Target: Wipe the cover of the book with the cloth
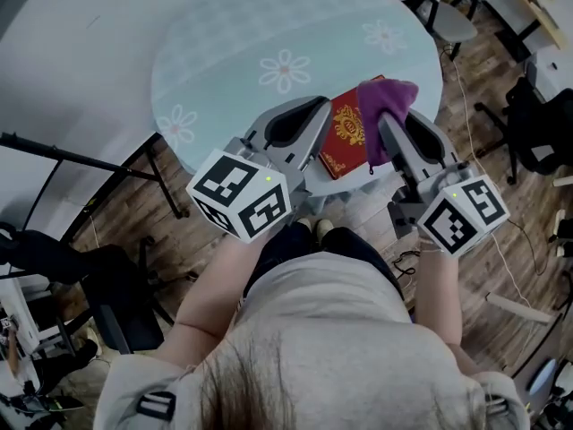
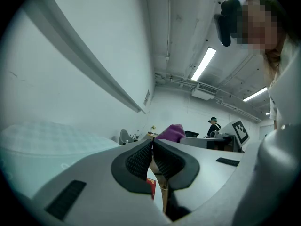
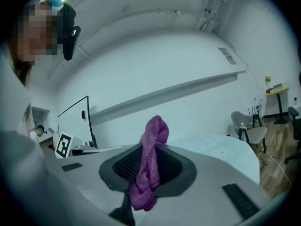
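A red book (image 1: 347,138) with a gold emblem lies at the near edge of the round table (image 1: 233,43). My right gripper (image 1: 388,122) is shut on a purple cloth (image 1: 385,107), which bunches above the book's right side. In the right gripper view the cloth (image 3: 150,166) hangs pinched between the black pads, rising above the right gripper (image 3: 150,147). My left gripper (image 1: 319,107) hovers just left of the book, jaws shut with nothing between them. The left gripper view shows the left gripper (image 2: 153,142), the cloth (image 2: 171,133) beyond it and a red book corner (image 2: 150,188) below.
The table carries a pale checked covering with flower prints (image 1: 285,68). Office chairs (image 1: 448,12) stand at the far right on the wood floor with a cable (image 1: 466,106). A black metal stand (image 1: 98,164) is at the left. A person (image 2: 214,125) stands far off.
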The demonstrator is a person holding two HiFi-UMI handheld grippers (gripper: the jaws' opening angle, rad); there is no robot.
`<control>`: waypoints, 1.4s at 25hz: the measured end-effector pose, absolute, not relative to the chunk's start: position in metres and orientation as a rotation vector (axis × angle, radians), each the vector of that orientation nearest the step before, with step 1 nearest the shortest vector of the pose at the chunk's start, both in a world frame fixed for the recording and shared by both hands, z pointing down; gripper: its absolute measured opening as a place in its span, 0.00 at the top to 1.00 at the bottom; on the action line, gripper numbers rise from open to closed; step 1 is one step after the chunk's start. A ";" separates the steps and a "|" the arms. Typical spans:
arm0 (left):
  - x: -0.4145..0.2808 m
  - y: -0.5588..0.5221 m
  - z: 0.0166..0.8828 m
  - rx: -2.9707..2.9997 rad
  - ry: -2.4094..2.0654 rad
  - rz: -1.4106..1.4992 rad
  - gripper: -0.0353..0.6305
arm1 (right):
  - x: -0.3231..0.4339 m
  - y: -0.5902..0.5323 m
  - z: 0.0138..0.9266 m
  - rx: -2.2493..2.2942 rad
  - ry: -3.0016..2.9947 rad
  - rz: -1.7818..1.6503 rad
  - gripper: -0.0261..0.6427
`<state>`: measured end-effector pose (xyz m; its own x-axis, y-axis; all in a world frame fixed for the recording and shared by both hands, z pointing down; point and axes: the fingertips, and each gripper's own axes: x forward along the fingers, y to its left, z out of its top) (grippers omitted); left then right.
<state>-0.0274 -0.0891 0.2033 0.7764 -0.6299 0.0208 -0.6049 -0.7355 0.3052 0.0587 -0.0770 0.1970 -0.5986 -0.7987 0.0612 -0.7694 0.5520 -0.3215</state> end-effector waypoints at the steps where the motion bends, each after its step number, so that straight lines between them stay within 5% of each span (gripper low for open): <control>1: -0.028 -0.090 0.203 2.674 -0.951 -0.123 0.91 | 0.059 -0.077 0.193 -1.362 2.683 -0.469 0.82; 35: -0.002 -0.097 0.236 2.651 -0.774 -0.048 0.92 | 0.070 -0.089 0.206 -1.355 2.693 -0.458 0.82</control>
<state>-0.0022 -0.0970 0.2356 0.8480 -0.5252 0.0719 -0.5124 -0.7773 0.3650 0.0700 -0.0886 0.2056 -0.6017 -0.7971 0.0516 -0.7693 0.5609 -0.3059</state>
